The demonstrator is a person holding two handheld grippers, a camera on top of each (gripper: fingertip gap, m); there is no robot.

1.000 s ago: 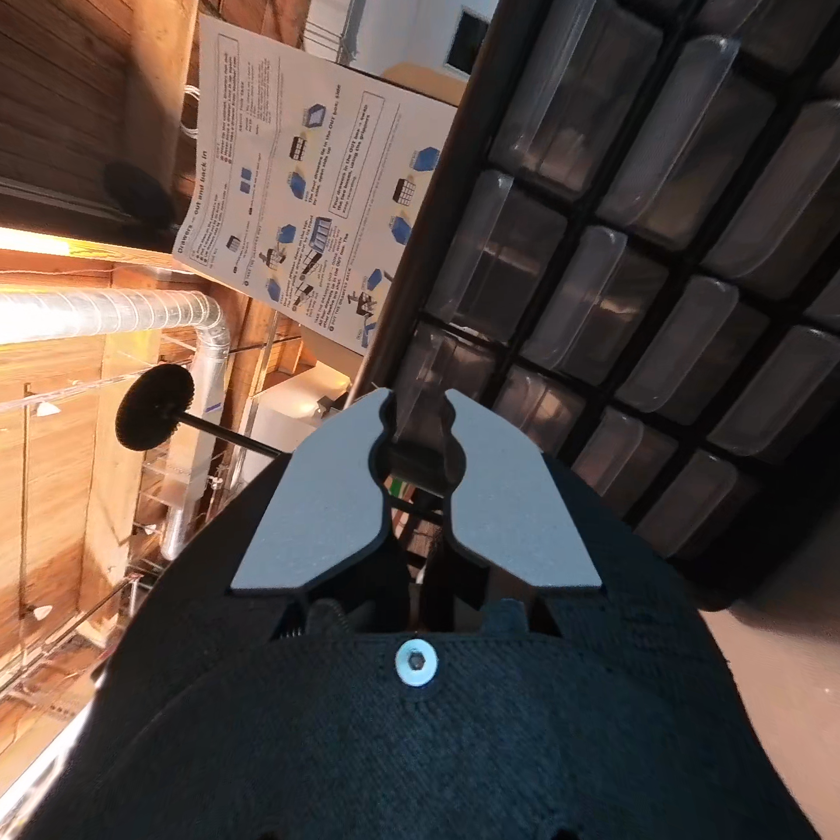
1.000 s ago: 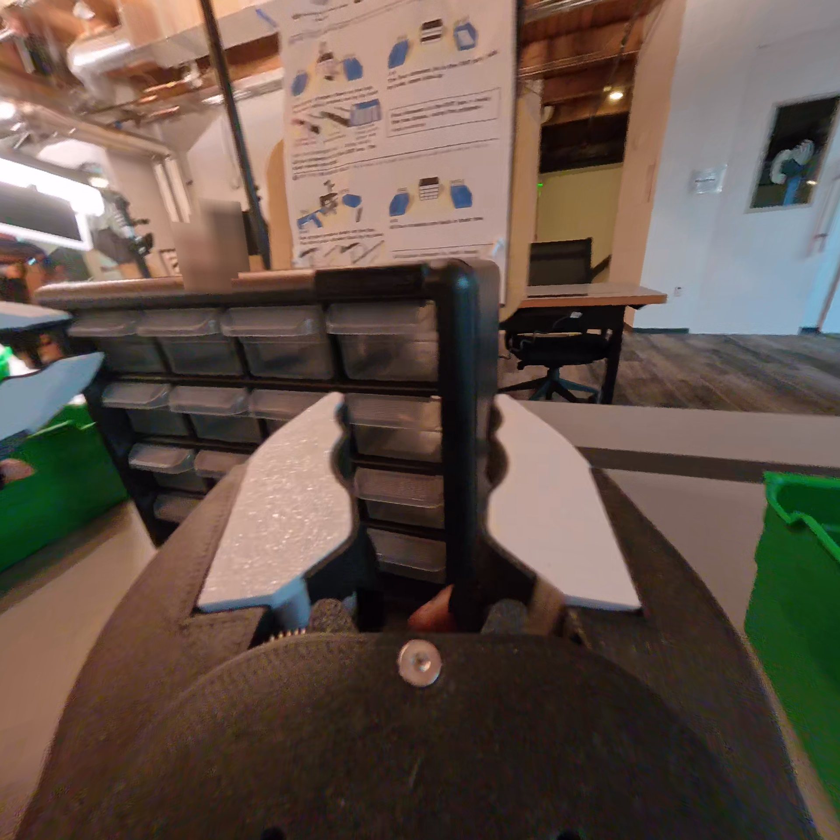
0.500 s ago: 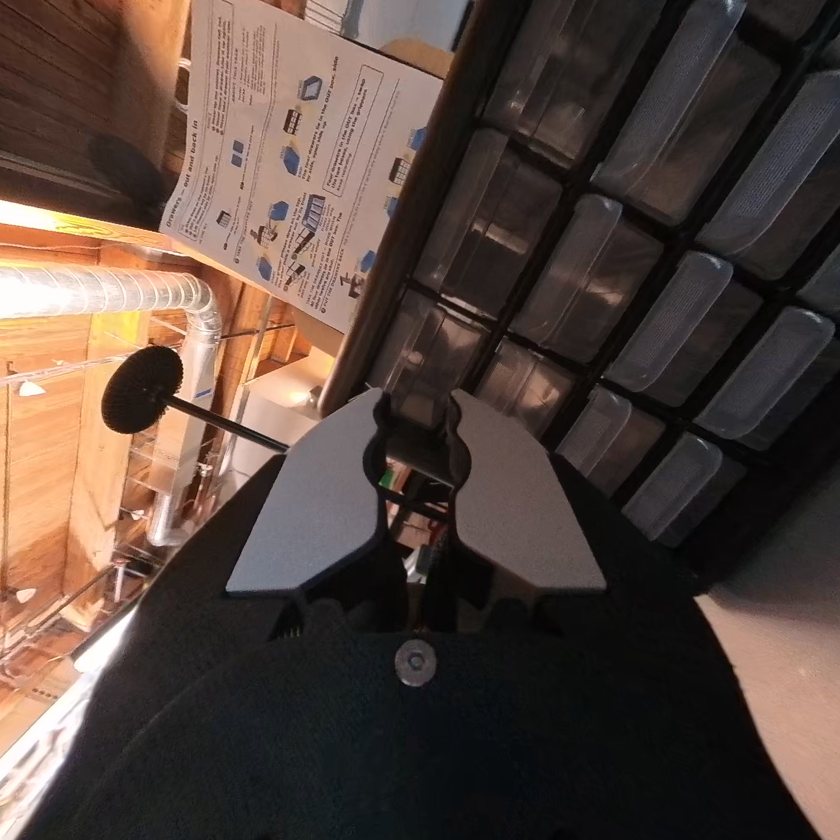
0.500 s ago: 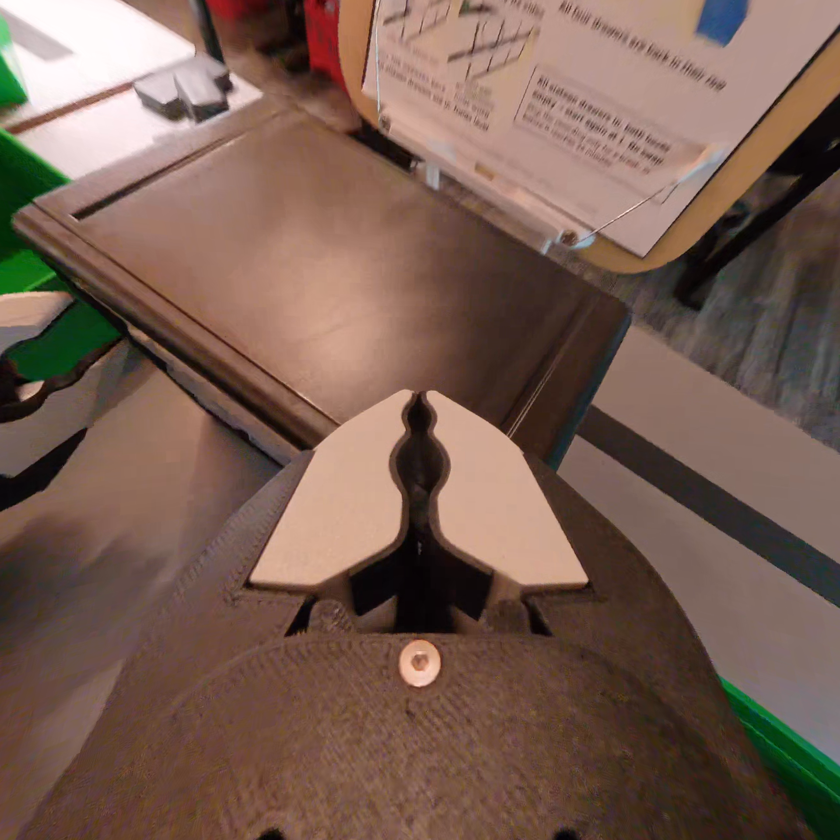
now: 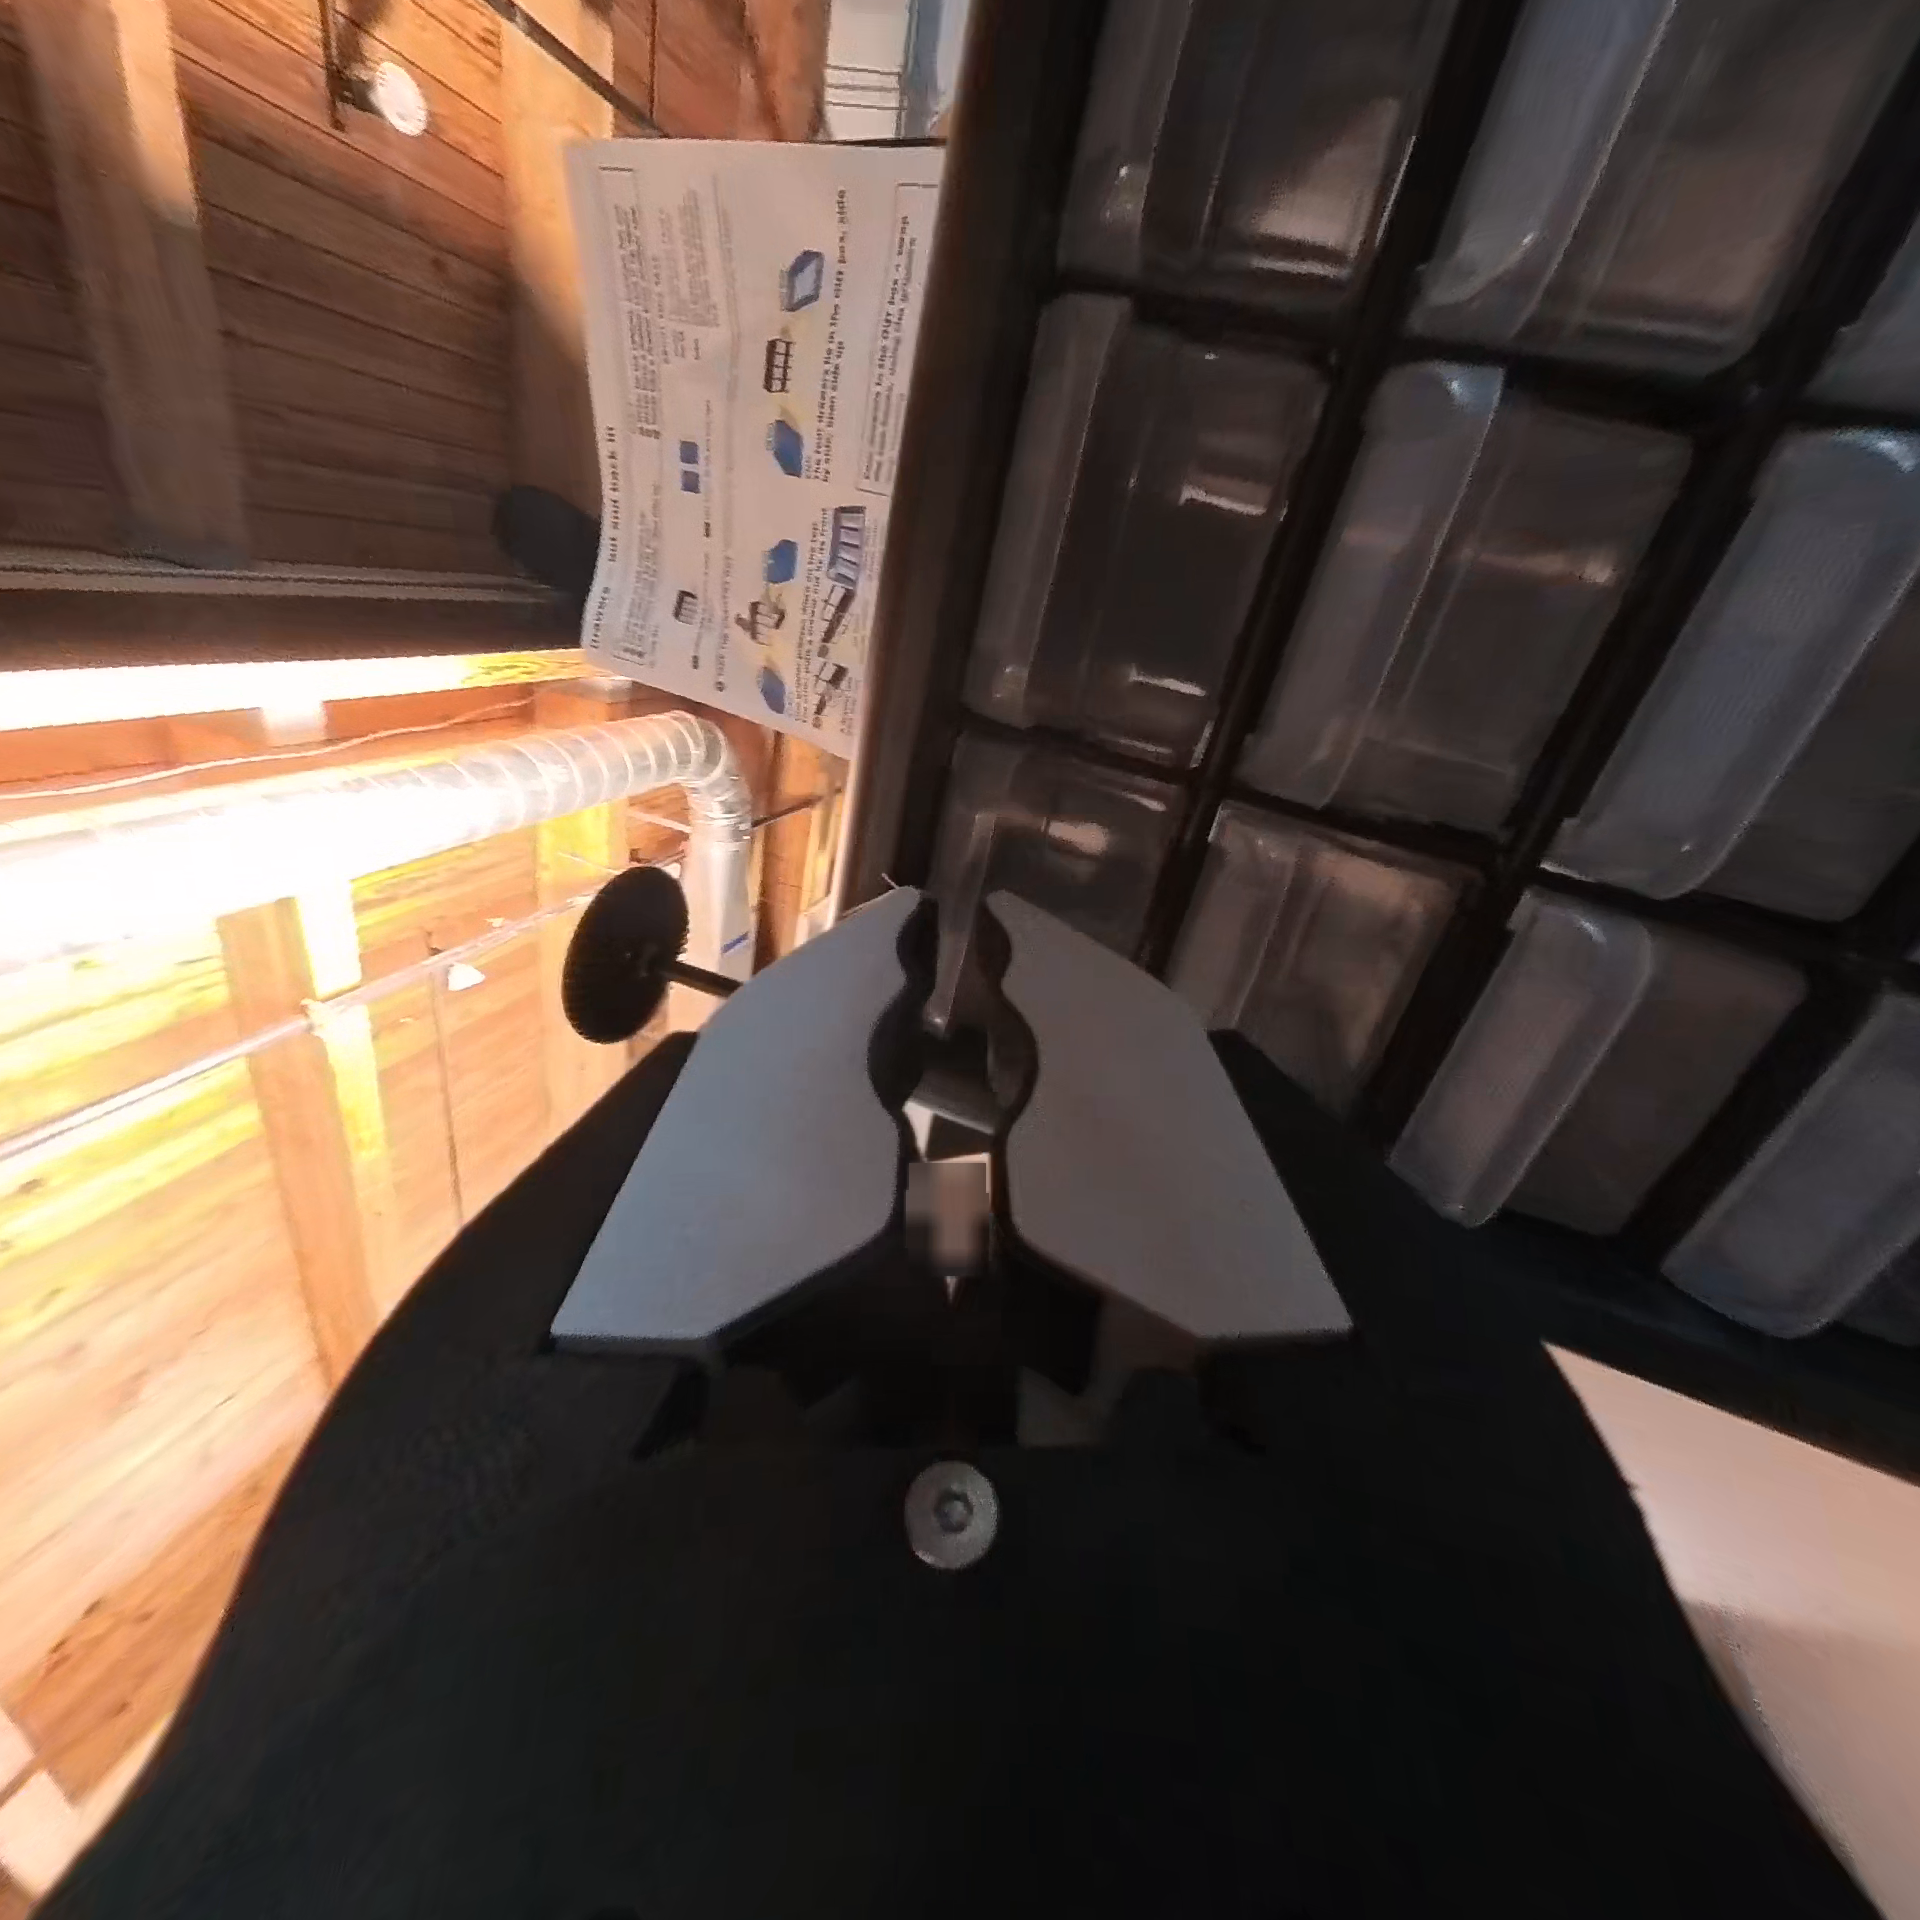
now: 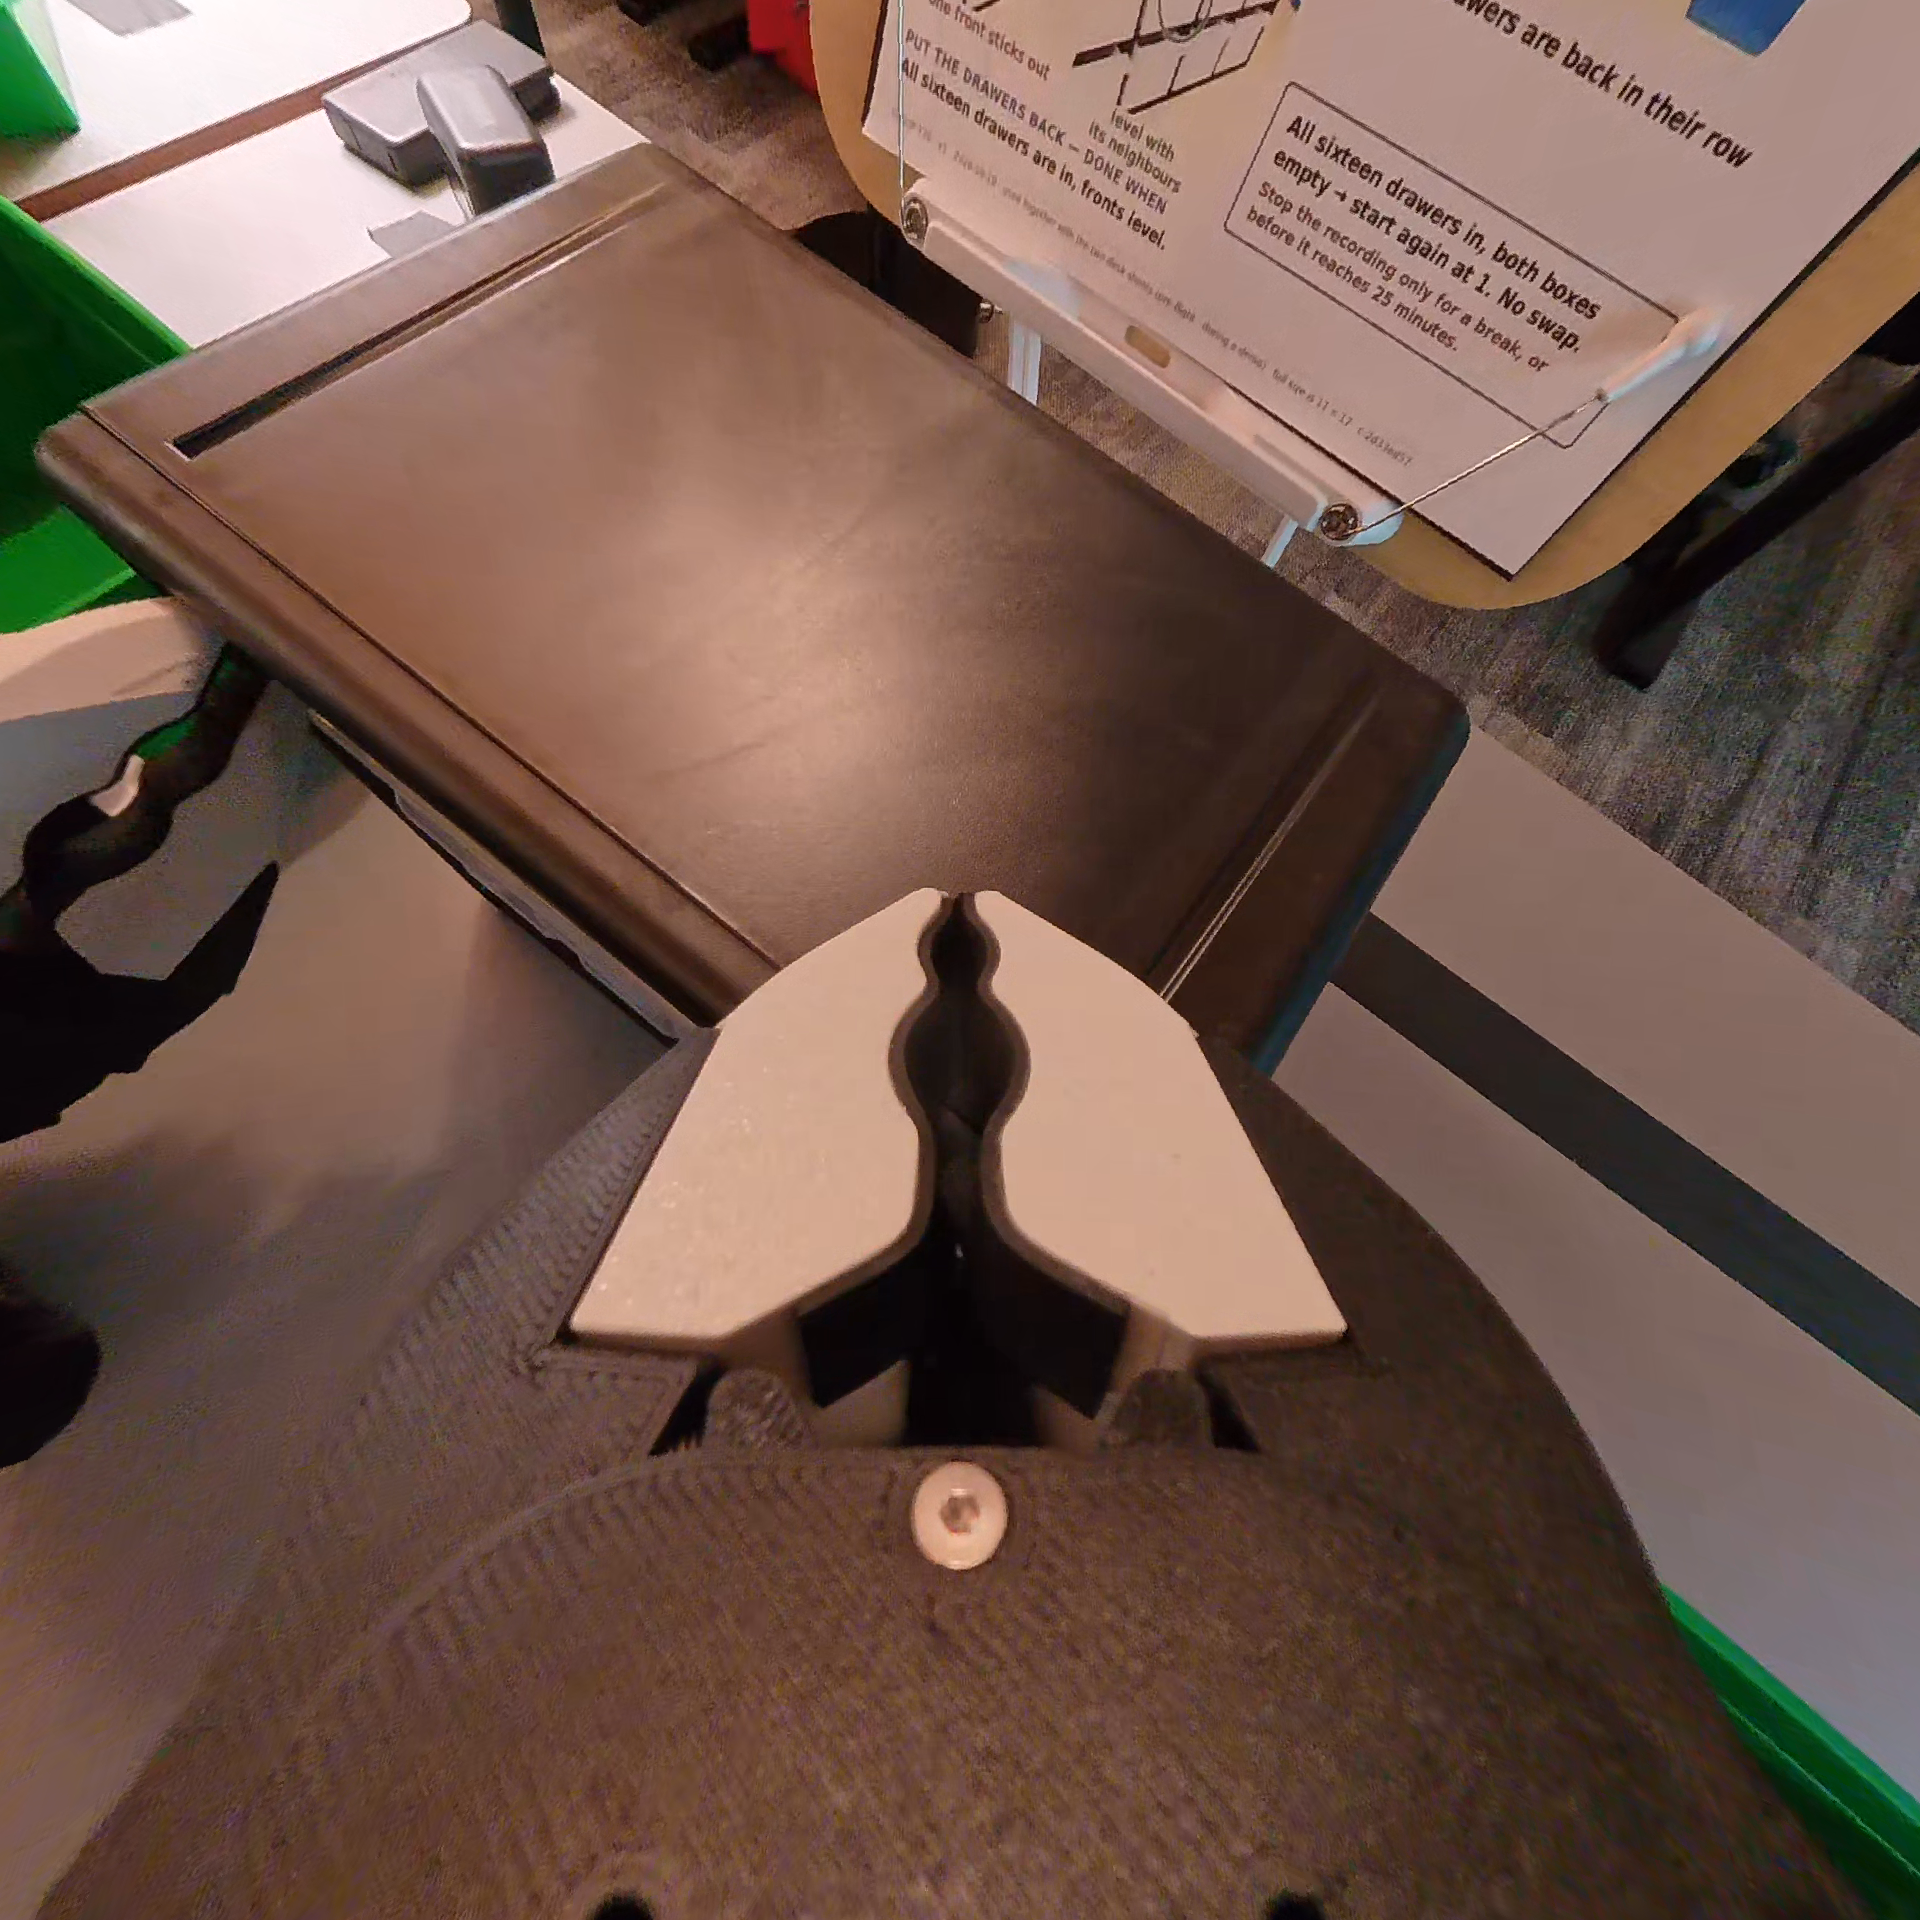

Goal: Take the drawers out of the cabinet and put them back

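Note:
The black cabinet (image 5: 1371, 312) fills the right of the left wrist view with rows of clear plastic drawers (image 5: 1455, 592). My left gripper (image 5: 954, 914), rolled onto its side, is shut on the thin clear handle lip of the top-left corner drawer (image 5: 1060, 831). In the right wrist view I look down on the cabinet's flat dark top (image 6: 779, 582). My right gripper (image 6: 958, 904) is shut and empty over the top's front right corner; I cannot tell whether it touches. The left gripper (image 6: 208, 769) shows at the cabinet's front left edge.
An instruction poster on a board (image 6: 1351, 156) stands behind the cabinet and also shows in the left wrist view (image 5: 748, 416). Green bins sit at the left (image 6: 62, 395) and lower right (image 6: 1787, 1745). The cabinet stands on a grey table (image 6: 1621, 1143).
My right gripper has risen from the cabinet's front right side to above its top and has shut. My left gripper has closed in and shut on the drawer's handle lip.

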